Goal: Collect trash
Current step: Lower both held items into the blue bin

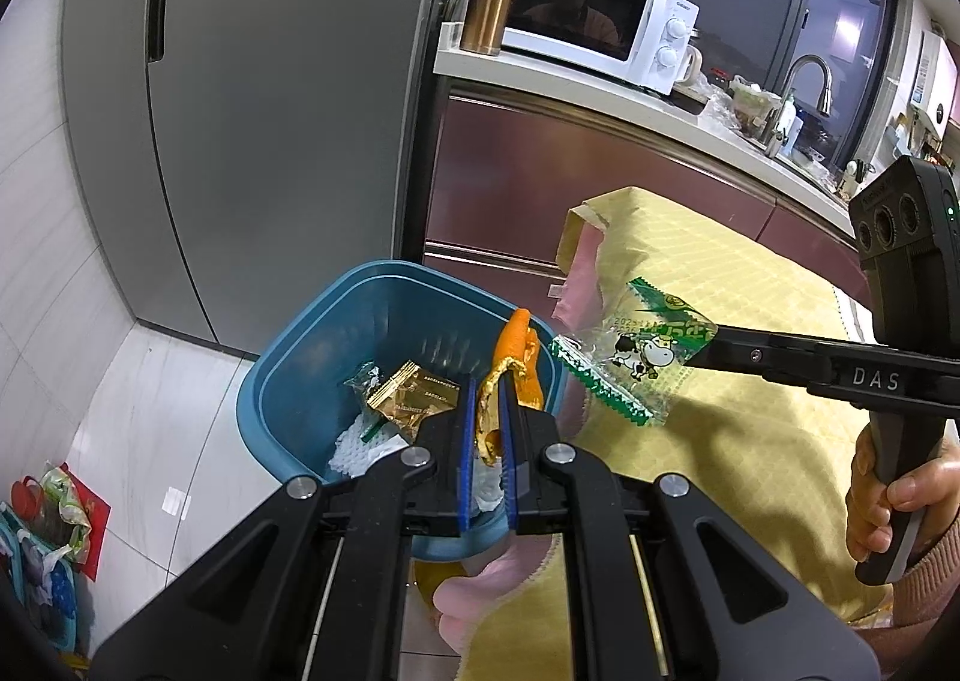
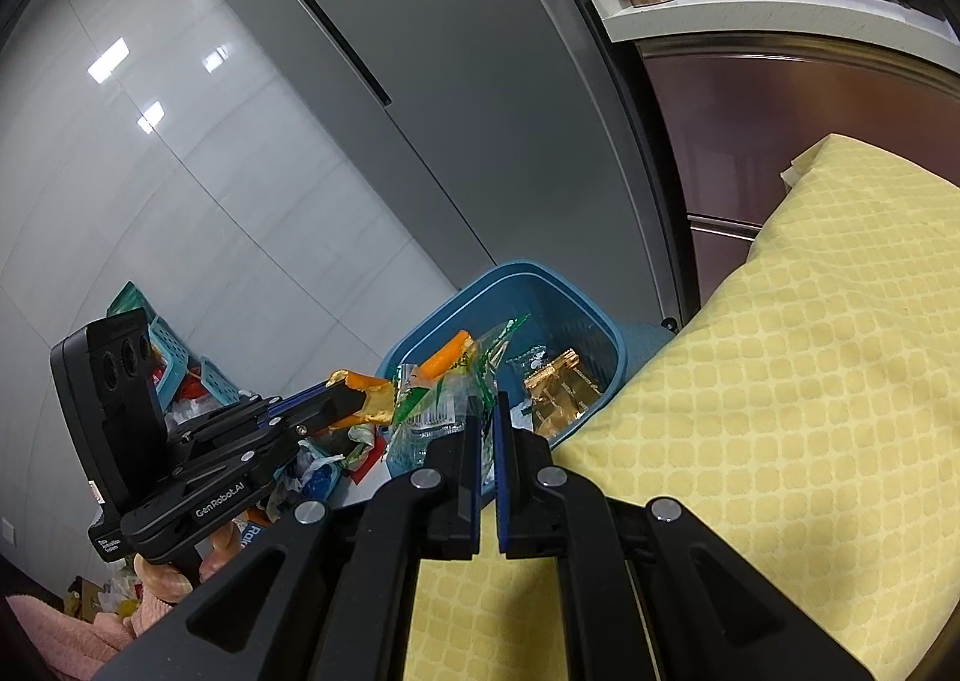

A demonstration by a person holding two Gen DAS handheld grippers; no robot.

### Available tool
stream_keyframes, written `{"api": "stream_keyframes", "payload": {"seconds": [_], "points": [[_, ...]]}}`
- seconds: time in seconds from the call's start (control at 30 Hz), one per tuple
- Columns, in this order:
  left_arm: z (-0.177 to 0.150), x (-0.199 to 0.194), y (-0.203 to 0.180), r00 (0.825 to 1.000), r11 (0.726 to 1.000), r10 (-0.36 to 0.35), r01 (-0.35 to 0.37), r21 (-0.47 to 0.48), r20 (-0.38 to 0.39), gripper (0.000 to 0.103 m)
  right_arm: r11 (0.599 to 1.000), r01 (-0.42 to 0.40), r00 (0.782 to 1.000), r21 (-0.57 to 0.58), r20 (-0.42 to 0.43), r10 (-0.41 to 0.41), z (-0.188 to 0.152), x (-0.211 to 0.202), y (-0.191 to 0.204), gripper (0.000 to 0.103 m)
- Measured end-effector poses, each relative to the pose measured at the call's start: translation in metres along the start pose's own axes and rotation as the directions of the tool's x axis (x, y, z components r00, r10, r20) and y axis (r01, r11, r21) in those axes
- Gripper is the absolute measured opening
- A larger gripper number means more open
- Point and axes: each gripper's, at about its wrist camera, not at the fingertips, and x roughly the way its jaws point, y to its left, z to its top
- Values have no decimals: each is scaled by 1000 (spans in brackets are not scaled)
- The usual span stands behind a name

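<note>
The left hand-held gripper (image 1: 487,387) is pinching a strip of orange peel (image 1: 517,348) between its blue pads. The peel stands nearly upright, its long axis running up from the jaws, its tip over the near-right rim of the blue bin (image 1: 336,321). Its lower end is hidden between the pads.

The right hand-held gripper (image 1: 705,348) reaches in from the right, pressed together on one end of a clear candy wrapper (image 1: 630,348) with green zigzag edges and a cartoon cow. The wrapper lies roughly level, its long axis slanting across, its free end just beside the bin's right rim and above the edge of the surface with the yellow checked cloth (image 1: 720,273). From the right wrist view the wrapper (image 2: 444,381) is crumpled in front of the jaws and hard to read.

In the bin lie a gold foil packet (image 1: 408,399), white foam netting (image 1: 354,450) and another green scrap, partly covered by the gripper.
</note>
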Motion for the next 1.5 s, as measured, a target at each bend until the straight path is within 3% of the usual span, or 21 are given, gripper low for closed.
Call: {"api": "stream_keyframes", "payload": {"seconds": [1.5], "points": [[-1, 30, 14, 998, 998, 48, -49, -28, -41, 8, 999, 36, 997, -20, -69, -37, 10, 40, 9, 3]]}}
